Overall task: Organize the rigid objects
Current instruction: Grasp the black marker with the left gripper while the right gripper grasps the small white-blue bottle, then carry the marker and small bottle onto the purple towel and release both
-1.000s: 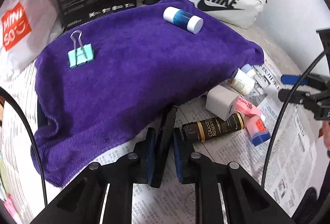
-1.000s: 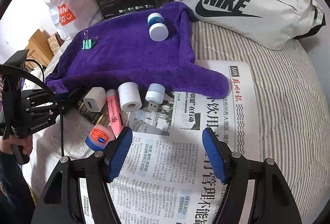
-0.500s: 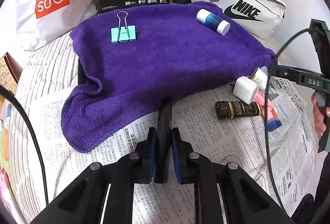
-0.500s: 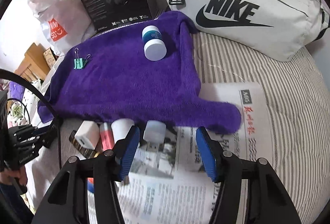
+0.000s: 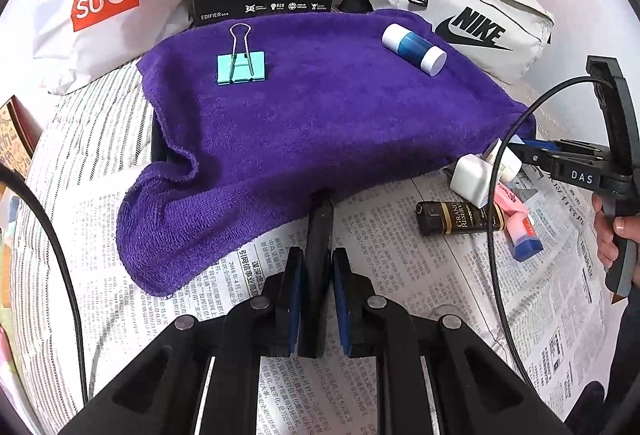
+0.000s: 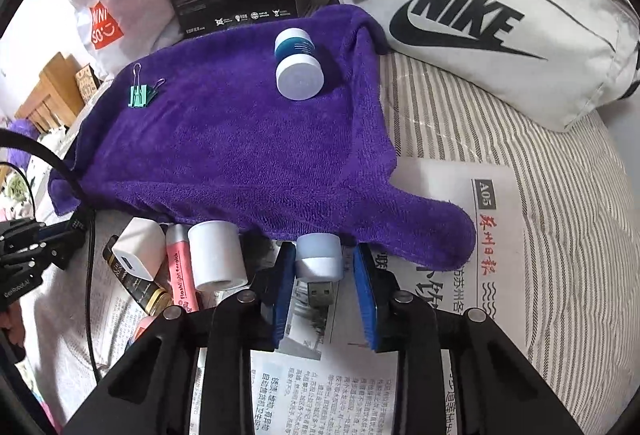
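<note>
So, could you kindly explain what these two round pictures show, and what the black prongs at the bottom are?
The prongs are handheld two-finger grippers, one in each of a person's hands. Each carries a fisheye camera looking along its fingers. One picture comes from the left gripper, shut on a flat black piece that runs under the purple terry towel. The other comes from the right gripper. Its jaws have just been closing around a small pale USB plug-in light on the newspaper, with one pad not yet touching. A mint-green binder clip and a blue-and-white cylindrical container lie on the towel.
</note>
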A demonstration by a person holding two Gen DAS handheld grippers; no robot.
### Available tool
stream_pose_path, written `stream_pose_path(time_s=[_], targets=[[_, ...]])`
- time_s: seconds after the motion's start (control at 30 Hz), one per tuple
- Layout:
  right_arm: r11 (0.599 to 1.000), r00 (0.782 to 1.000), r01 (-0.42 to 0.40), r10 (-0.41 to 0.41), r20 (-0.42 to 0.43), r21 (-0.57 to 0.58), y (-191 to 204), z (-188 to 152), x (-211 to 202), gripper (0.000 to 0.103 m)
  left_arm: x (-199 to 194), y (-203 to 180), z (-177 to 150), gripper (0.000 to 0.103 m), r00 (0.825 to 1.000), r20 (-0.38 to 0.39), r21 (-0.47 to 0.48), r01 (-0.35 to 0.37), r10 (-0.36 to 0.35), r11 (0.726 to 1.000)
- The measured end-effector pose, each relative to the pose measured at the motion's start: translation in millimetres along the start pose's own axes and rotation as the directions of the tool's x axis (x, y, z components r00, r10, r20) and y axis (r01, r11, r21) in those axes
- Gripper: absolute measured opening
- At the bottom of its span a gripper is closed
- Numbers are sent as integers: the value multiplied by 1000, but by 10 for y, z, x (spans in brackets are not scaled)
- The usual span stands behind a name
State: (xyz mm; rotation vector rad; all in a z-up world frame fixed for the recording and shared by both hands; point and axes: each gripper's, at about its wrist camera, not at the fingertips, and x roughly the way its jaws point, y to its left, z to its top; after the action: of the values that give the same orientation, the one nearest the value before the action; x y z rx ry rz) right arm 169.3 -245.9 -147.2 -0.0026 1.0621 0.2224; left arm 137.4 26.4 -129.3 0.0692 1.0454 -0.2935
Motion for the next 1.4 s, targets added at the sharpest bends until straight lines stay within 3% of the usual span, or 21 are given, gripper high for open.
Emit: stream_pose_path(time_s=[0.17, 0.8, 0.93, 1.13, 1.4], targets=[[996, 998, 53, -51, 30, -71, 112, -26, 24, 28, 7, 9, -6, 15, 1000, 6, -11, -1, 1, 1000], [998, 999, -29, 31, 30, -50, 1, -140, -293, 26, -192, 56, -60, 15, 1000, 18, -35, 14, -14, 999], [998, 999, -36, 36, 14, -51, 8, -159, -243, 25, -51, 23, -51, 15, 1000, -22, -18, -3, 3, 1000], [997, 999, -51, 51, 16, -49, 24, -181, -231, 24, 4, -39, 2, 12, 999, -19, 11, -36, 36, 999], [996, 997, -67, 68, 19, -55, 3, -177, -201, 24, -30, -18, -18, 12, 999, -22, 7, -28, 28, 1000]])
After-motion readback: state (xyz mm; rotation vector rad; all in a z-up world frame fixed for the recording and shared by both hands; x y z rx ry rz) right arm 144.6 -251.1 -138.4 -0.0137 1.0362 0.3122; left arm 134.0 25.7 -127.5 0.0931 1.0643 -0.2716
